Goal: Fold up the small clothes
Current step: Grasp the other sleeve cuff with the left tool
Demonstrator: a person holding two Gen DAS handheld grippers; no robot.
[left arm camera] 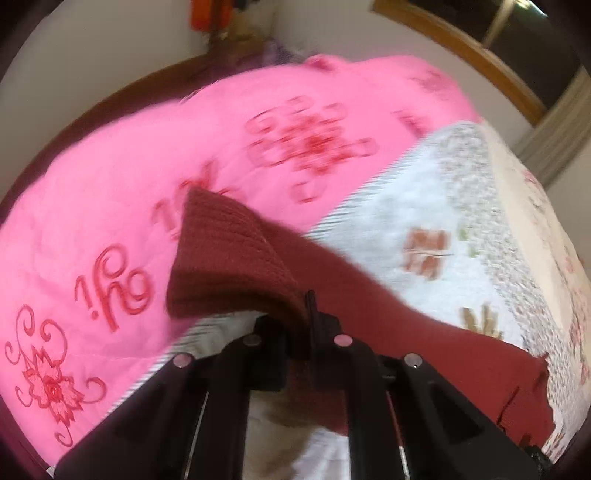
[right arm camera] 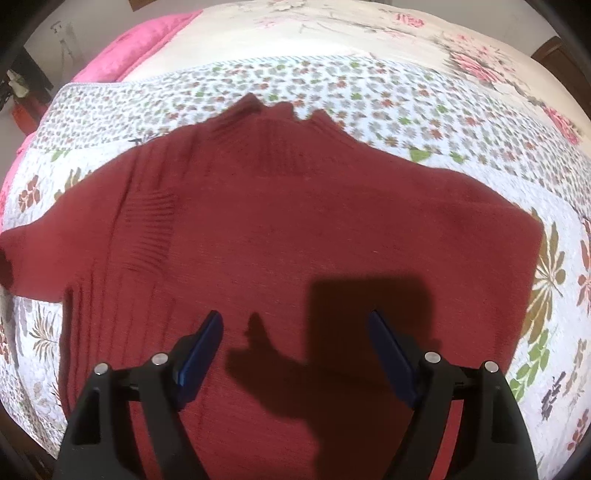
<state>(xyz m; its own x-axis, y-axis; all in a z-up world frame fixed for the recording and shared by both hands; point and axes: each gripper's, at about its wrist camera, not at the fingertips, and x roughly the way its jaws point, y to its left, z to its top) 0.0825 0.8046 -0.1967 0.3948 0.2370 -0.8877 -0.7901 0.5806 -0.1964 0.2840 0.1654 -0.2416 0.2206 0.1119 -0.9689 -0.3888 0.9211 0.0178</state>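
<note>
A dark red knit sweater (right arm camera: 295, 229) lies spread on a floral quilt (right arm camera: 406, 103), its ribbed collar (right arm camera: 280, 110) at the far side. My right gripper (right arm camera: 295, 325) hovers over its lower body, open, with blue pads (right arm camera: 203, 347) wide apart and nothing between them. In the left wrist view my left gripper (left arm camera: 303, 317) is shut on a sleeve of the sweater (left arm camera: 236, 258). The ribbed cuff stands lifted above the bed, and the rest of the sleeve (left arm camera: 424, 332) trails to the right.
A pink embroidered duvet (left arm camera: 147, 184) is bunched along the far side of the bed, by a dark wooden headboard (left arm camera: 74, 107). A cream flowered bedspread (right arm camera: 332, 33) lies beyond the quilt. A wood-framed window (left arm camera: 480, 44) is in the wall.
</note>
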